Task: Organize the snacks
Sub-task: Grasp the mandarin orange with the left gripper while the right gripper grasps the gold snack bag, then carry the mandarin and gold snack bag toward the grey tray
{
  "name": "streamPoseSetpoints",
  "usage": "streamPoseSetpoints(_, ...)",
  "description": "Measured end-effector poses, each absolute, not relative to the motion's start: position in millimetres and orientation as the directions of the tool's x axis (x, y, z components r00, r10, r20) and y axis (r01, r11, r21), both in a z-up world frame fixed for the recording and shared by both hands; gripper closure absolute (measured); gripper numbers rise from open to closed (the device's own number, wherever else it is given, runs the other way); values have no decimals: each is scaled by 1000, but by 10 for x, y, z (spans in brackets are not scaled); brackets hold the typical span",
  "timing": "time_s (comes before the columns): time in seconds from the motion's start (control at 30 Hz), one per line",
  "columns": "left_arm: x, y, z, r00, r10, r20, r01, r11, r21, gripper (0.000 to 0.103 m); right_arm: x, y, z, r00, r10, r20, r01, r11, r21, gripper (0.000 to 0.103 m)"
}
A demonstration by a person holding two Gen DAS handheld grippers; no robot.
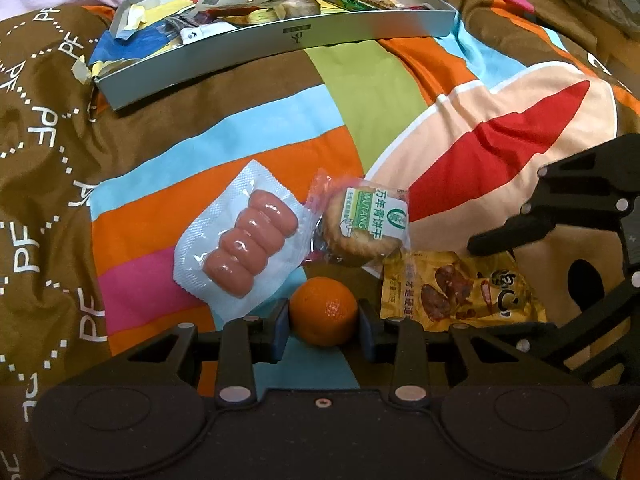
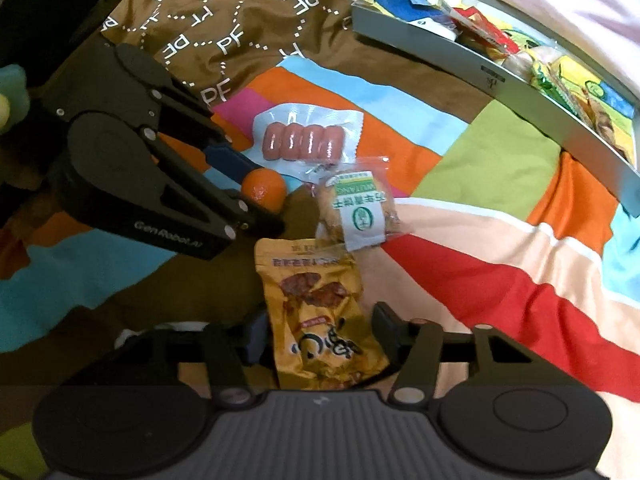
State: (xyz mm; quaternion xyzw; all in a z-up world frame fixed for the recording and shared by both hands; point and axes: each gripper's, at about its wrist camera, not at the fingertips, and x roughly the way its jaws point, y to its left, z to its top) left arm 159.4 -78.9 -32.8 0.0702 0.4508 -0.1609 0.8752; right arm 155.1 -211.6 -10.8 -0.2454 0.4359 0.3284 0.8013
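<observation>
A small orange (image 1: 323, 310) lies on the colourful bedspread between the fingers of my left gripper (image 1: 323, 322), whose pads touch both its sides; it also shows in the right wrist view (image 2: 264, 190). My right gripper (image 2: 320, 334) is open, its fingers on either side of a yellow snack pouch (image 2: 324, 316) that lies flat, also seen from the left wrist (image 1: 460, 288). A sausage pack (image 1: 240, 242) and a wrapped biscuit (image 1: 364, 226) lie just beyond the orange.
A shallow grey box (image 1: 280, 36) with several snack packets inside stands at the far side of the bedspread; in the right wrist view it is at the upper right (image 2: 500, 76). Pink fabric lies behind it.
</observation>
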Motion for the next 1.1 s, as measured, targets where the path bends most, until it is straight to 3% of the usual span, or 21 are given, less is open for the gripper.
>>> streamPoseSetpoints(0.23, 1497, -773, -279, 561, -149, -815, 347, 935, 67, 66, 1377, -2099, -90, 447, 273, -852, -743, 643, -184, 54)
streamPoseSetpoints(0.7, 1363, -821, -132, 647, -54, -760, 351, 906, 235, 67, 1041, -2021, -86, 609, 168, -775, -732, 496, -468, 55)
streamPoseSetpoints(1.1, 1388, -850, 81, 728, -16, -686, 291, 913, 287, 66, 1114, -2101, 134, 720, 144, -678, -623, 565, -541, 55)
